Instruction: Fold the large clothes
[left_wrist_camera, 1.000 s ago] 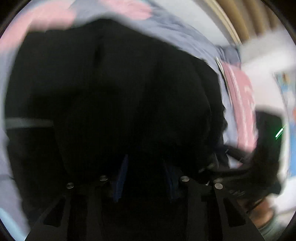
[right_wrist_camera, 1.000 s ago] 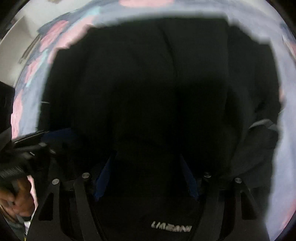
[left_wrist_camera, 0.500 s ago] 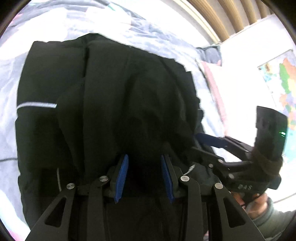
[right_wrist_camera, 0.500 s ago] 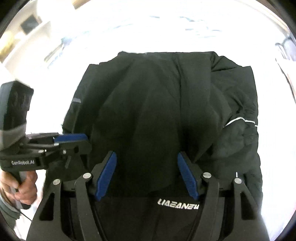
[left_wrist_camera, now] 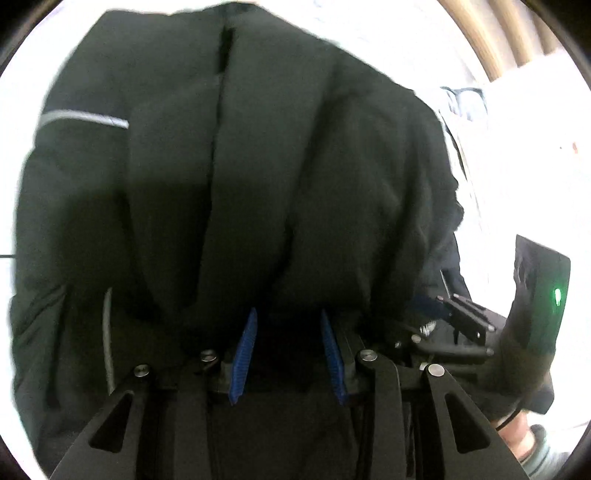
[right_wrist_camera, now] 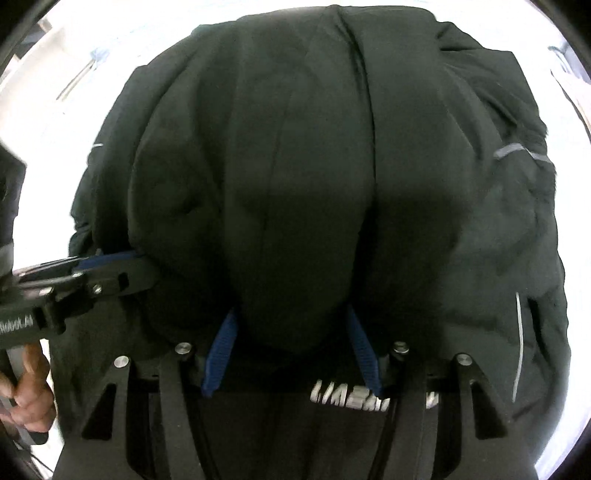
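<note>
Your left gripper [left_wrist_camera: 286,332] has its blue pads spread apart with the rolled lip of the black jacket [left_wrist_camera: 258,184] bulging down between them; whether the pads actually bite the cloth you cannot tell, since the fold hides their tips. Your right gripper [right_wrist_camera: 291,332] reads the same: jaws apart, a thick hump of jacket [right_wrist_camera: 314,184] sagging into the gap, grip unclear. Half a second ago the fold edge sat a little ahead of both sets of pads and more of the garment showed beyond it; now the doubled layer has come closer and fills nearly everything forward of the jaws, so you appear to be carrying or pressing the top half over the lower half. Just behind the right jaws the white logo [right_wrist_camera: 369,397] marks the under layer. Out to the right of the left jaws you see the other gripper alongside, close by, both at the same edge. Beyond the jacket, the pale bedding [left_wrist_camera: 388,29] rims the view. The fold looks nearly laid; square the edges before letting go.
</note>
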Demonstrator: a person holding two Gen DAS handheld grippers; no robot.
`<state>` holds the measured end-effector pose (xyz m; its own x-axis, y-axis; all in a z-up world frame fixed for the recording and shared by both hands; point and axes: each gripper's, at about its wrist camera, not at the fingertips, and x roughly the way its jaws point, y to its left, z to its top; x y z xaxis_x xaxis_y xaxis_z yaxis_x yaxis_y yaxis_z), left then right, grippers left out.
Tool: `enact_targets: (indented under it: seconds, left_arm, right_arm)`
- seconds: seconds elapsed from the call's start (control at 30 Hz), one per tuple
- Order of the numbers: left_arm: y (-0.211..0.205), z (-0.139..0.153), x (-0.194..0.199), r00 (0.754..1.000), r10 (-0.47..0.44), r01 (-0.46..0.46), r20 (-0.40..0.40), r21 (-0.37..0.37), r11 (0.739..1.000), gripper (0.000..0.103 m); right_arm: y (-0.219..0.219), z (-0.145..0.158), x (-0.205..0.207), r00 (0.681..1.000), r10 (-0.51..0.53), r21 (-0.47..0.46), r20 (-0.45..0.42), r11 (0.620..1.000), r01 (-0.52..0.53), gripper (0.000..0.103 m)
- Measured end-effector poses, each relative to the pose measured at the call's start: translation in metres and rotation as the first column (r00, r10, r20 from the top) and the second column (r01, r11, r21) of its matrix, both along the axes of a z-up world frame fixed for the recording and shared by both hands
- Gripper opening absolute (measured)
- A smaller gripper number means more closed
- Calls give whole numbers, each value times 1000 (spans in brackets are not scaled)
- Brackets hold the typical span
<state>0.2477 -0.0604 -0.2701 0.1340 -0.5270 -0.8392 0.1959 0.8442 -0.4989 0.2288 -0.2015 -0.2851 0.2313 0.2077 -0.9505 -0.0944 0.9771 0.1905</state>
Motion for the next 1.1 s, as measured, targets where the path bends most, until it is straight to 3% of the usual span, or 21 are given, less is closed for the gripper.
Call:
enact_targets:
  seconds: [0.23, 0.4, 0.67, 0.97, 1.1]
  left_arm:
    - [38, 58, -67, 997, -7, 5, 81, 22, 1000, 37]
    - [96, 79, -117, 993, 91, -95, 80, 56, 994, 38]
    - [170, 78, -172, 961, 273, -275, 43, 54, 960, 38]
    - [201, 67, -217, 932, 363, -362, 18, 109, 926, 39]
    - [207, 51, -234, 930, 367, -358, -33, 161, 920, 46]
  right_arm:
    - [-29, 36, -72, 998, -64, 94, -16, 993, 66, 63]
    - [-55, 57, -132, 988, -153, 109, 5, 982, 152, 64]
    - [-122, 74, -206, 948, -319, 154, 0, 936, 315, 65]
    - [-155, 82, -242, 924, -383, 115, 5, 918, 380, 65]
    - [-163, 74, -254, 912, -410, 101, -15, 907, 410, 65]
